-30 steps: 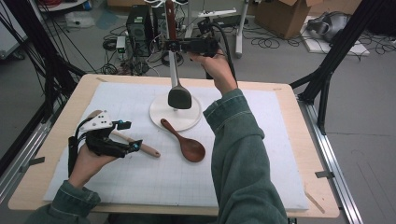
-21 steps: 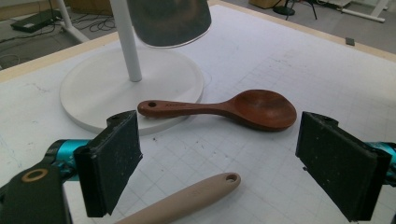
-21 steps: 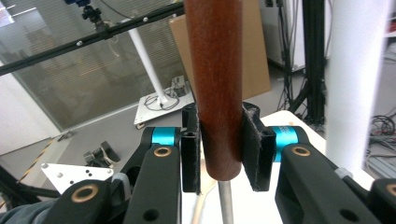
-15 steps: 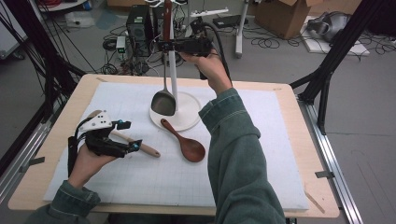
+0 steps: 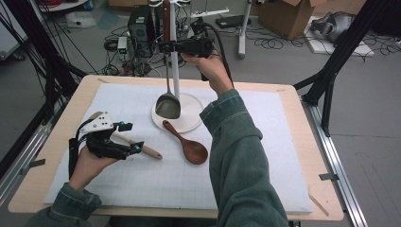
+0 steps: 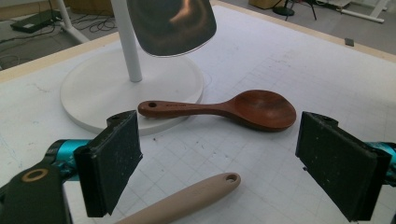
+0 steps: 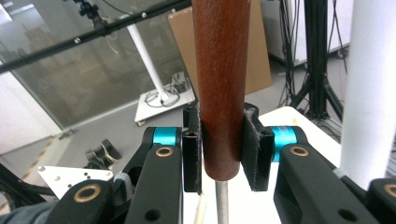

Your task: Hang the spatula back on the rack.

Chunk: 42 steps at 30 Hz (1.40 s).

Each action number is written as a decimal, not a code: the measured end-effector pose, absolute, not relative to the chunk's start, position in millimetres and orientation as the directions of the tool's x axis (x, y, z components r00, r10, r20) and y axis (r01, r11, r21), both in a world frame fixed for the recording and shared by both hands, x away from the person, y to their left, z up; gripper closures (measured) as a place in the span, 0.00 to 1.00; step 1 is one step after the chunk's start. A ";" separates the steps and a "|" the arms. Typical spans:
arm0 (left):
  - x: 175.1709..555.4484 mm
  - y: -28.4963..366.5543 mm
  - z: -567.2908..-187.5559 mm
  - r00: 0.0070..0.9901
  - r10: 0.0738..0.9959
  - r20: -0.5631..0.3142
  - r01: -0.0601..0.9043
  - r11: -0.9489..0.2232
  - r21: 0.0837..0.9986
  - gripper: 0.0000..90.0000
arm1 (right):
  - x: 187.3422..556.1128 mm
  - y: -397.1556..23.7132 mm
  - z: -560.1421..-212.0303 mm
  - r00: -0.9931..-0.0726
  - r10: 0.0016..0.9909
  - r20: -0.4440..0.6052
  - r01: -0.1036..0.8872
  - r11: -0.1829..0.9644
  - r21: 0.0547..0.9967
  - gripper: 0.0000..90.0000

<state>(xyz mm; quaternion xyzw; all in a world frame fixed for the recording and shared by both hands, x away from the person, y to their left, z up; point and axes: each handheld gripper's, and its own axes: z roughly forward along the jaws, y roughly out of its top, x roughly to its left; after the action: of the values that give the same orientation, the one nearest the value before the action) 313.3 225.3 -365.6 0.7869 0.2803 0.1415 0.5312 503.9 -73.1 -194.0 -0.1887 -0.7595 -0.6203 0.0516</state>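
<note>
Dark brown wood is what the right tool (image 5: 166, 46) is clamped on: its jaws are pressed onto the wooden handle of a metal ladle (image 5: 167, 105), which hangs upright beside the thin post of a white round-based stand (image 5: 191, 124), with the bowl just above the base. I judge that hanging this ladle on the stand is in progress and not finished, as it is still gripped. The left tool (image 5: 130, 144) rests with wide-open, empty jaws over a beige handled utensil (image 6: 187, 199) on the counter (image 5: 283, 94), and a dark wooden spoon (image 5: 187, 144) also lies there, its handle end on the base, so these two probably remain.

A dark wooden spoon (image 5: 187, 144) lies on the white mat (image 5: 265, 142), beside a beige handle (image 6: 187, 198).
</note>
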 end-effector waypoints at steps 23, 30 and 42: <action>313.4 228.8 -364.5 0.797 0.600 -0.069 0.290 -0.280 0.915 0.16 | 492.7 -90.2 -187.0 -0.912 0.342 0.226 0.292 0.154 0.944 0.72; 313.8 228.4 -365.0 0.799 0.597 -0.070 0.291 -0.283 0.914 0.16 | 490.2 -96.3 -186.8 -0.914 0.339 0.222 0.286 0.153 0.946 0.73; 314.9 230.8 -365.5 0.796 0.601 -0.070 0.292 -0.280 0.914 0.16 | 480.8 -104.3 -187.8 -0.922 0.326 0.210 0.274 0.168 0.947 0.80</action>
<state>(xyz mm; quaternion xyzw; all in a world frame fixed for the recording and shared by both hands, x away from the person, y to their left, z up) 314.9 230.8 -365.5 0.7866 0.2837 0.1460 0.5286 480.8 -104.3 -187.8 -0.1964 -0.7638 -0.6146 -0.0208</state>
